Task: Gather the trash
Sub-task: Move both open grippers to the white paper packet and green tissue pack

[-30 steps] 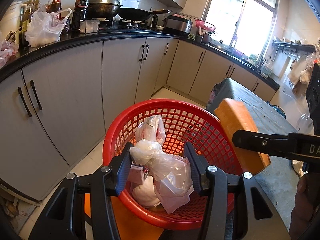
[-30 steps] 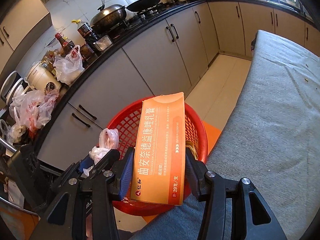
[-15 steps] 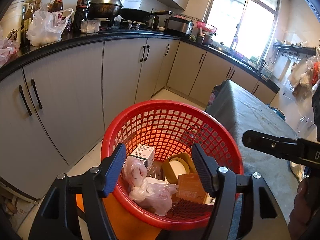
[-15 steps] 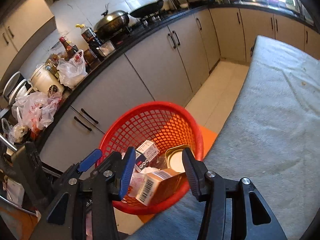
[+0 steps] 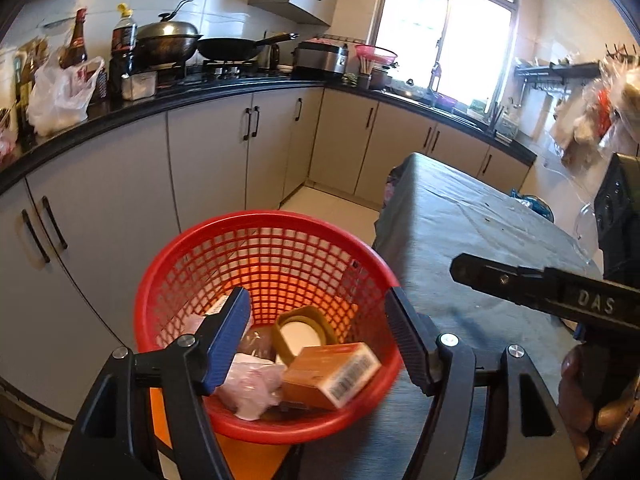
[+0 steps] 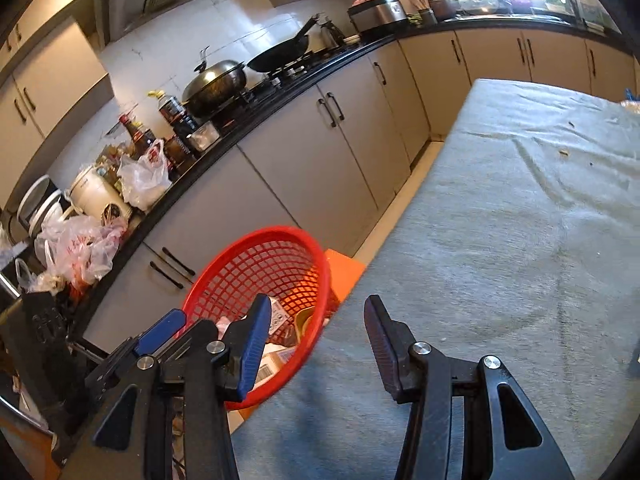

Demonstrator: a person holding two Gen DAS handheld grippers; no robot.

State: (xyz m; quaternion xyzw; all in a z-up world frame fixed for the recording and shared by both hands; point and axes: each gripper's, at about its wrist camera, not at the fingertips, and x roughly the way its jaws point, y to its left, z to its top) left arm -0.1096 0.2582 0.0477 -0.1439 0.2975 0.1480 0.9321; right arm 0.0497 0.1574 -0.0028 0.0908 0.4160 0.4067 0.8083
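Observation:
A red mesh basket (image 5: 208,264) stands beside the grey-covered table. It holds an orange box (image 5: 332,372), crumpled plastic bags (image 5: 252,384) and a round yellow-rimmed lid (image 5: 302,332). My left gripper (image 5: 318,320) is open and empty, just above the basket. My right gripper (image 6: 316,332) is open and empty, over the table edge next to the basket (image 6: 256,256). The right gripper's arm shows in the left wrist view (image 5: 560,296).
The table (image 6: 520,240) is covered with grey cloth with a few crumbs at the far end. Grey kitchen cabinets (image 5: 208,160) line the wall behind the basket. The counter carries pots, bottles and plastic bags (image 6: 140,176). An orange stool (image 6: 344,268) sits under the basket.
The left gripper let go of the plastic bags and the right let go of the orange box; both fell into the basket. Both grippers opened and drew back, the right toward the table.

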